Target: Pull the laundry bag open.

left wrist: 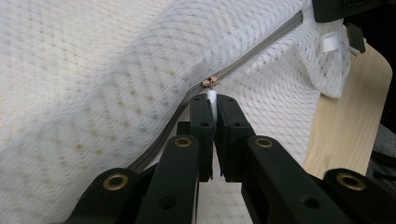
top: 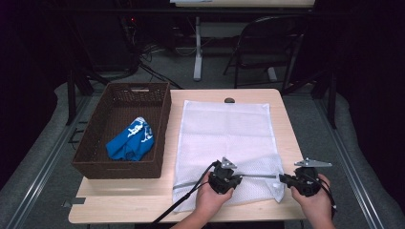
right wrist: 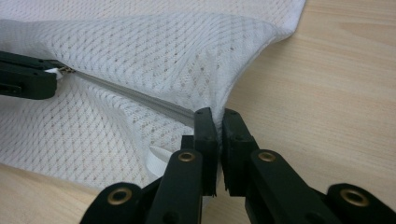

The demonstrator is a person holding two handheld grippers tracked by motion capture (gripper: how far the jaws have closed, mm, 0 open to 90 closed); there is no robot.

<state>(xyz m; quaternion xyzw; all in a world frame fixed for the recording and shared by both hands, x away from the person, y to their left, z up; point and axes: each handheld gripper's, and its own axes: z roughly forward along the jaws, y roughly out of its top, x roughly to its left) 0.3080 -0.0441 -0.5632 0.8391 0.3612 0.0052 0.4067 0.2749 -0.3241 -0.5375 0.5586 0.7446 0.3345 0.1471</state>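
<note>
Between left gripper [left wrist: 213,100] fingers: zipper pull [left wrist: 212,95], clamped | right gripper [right wrist: 215,116]: clamped on mesh bag [right wrist: 154,60] corner

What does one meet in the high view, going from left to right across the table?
Brown basket holding a blue cloth → white mesh bag → left tongs at the bag's zipper → right tongs at the bag's corner.

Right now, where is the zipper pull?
In the left gripper view, the zipper pull sits pinched in the left claw, partway along the mesh bag's zipper near the table's front edge.
</note>
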